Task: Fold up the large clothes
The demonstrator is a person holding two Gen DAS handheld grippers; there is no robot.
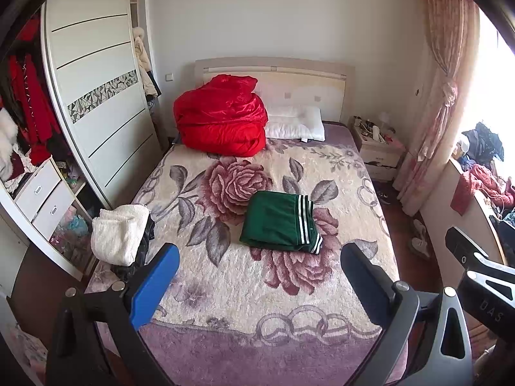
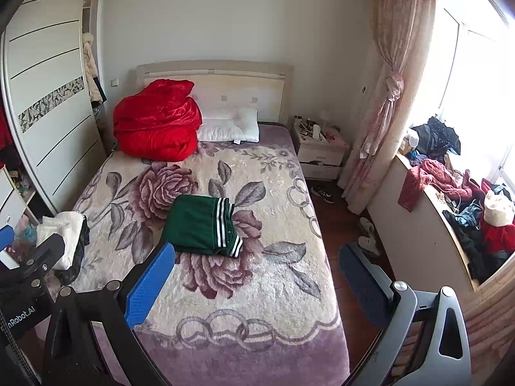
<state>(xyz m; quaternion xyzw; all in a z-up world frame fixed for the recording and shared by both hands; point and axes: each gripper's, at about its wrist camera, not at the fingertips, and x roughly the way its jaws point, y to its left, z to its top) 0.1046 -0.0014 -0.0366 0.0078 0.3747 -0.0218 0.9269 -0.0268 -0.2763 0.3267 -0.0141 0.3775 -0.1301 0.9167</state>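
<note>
Right now I see the bed (image 1: 225,289) filling both views under its plush floral blanket (image 2: 257,289). Mid-bed lies the green garment (image 1: 276,225), folded into a flat packet with white stripes along its right edge. It looks soft, light and floppy, likely to sag, so I'd pinch the stacked layers at two corners. My left gripper (image 1: 259,286) and right gripper (image 2: 256,284) hover well short of it, jaws wide, holding nothing.

The right gripper (image 2: 257,283) hung wide open above the flowered bed (image 2: 257,305), where a folded green garment (image 2: 201,225) lay, a red quilt (image 2: 157,128) beside the pillow (image 2: 230,127)
</note>
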